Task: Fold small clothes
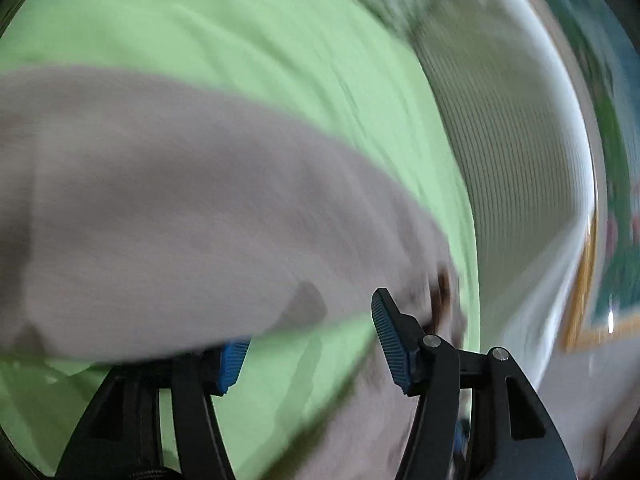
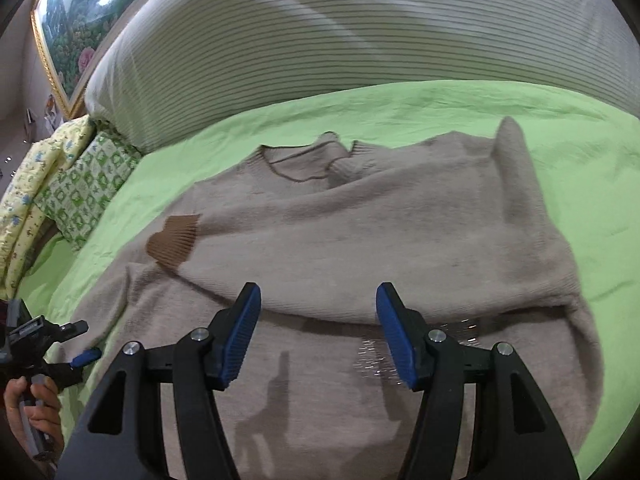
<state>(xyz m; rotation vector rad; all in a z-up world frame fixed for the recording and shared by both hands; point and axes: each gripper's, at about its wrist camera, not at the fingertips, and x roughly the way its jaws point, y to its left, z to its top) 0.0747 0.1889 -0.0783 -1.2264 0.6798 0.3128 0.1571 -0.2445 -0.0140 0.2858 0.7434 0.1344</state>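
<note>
where motion smears the left view, beige sweater (image 2: 360, 232) half-legible, both claws (image 2: 318, 336) wide, empty.

Sweater (image 2: 360, 220): beige knit, fuzzy surface, dark-trimmed ribbed neckline (image 2: 304, 164) at the far end. Lies spread on a green bedsheet (image 2: 580, 152), partly folded, one layer doubled over the body. Brown ribbed cuff (image 2: 174, 242) rests on its left side.
</note>
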